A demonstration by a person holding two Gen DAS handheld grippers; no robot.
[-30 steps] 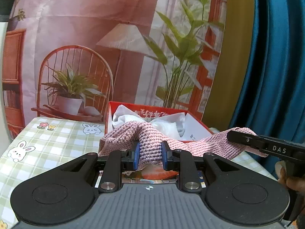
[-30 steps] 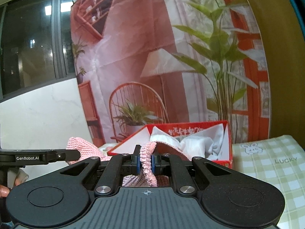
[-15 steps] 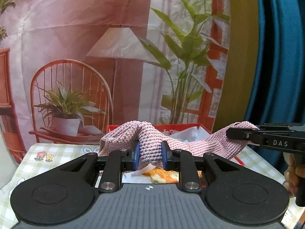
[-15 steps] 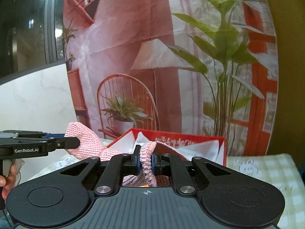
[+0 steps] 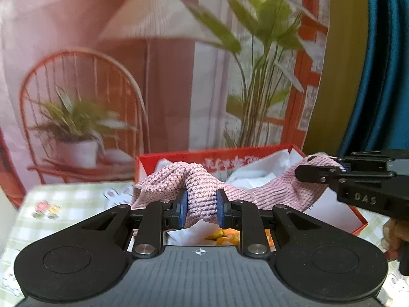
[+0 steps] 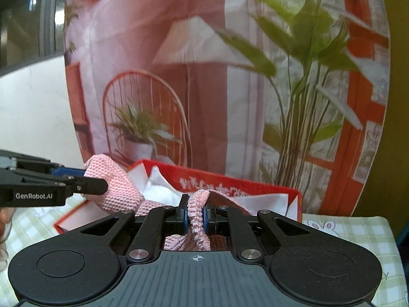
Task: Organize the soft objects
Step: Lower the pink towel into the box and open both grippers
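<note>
With left tongs [image 5: 202, 206] and right tongs [image 6: 196, 216] each clenched on the pink knit cloth [image 5: 255, 192], keep it taut toward the red box [image 5: 358, 223] at 12 o'clock

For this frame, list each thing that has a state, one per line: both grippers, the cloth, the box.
left gripper: shut on a bunched fold of the pink knit cloth.
right gripper: shut on another part of it.
pink knit cloth: lifted, slung between both grippers, over the box.
red box: open, white paper inside.
</note>
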